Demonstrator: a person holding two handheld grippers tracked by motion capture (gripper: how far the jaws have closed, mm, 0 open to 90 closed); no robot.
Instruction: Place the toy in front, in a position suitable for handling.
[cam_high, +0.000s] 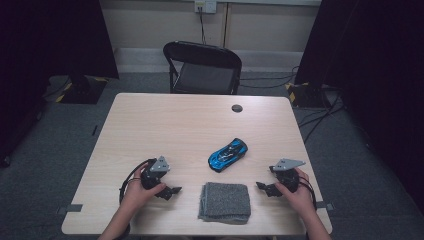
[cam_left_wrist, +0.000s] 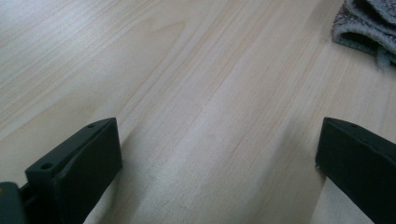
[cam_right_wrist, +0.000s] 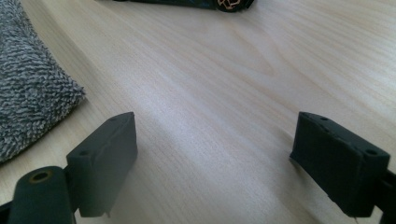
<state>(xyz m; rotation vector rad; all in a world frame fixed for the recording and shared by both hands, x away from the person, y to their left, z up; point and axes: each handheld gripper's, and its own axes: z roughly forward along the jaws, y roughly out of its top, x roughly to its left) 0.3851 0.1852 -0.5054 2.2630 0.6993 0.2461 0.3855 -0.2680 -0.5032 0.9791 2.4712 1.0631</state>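
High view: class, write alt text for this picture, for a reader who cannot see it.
A person's hands rest on a pale wooden table, each holding a black two-jaw gripper with open jaws: the left gripper and right gripper flank a folded grey cloth at the near edge. A blue toy car sits just beyond the cloth, and a black folding chair stands behind the table.

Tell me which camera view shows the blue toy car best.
The high view: the blue toy car lies whole on the table, beyond the folded grey cloth. The right gripper view catches just a dark strip of its underside with one wheel at the top edge.
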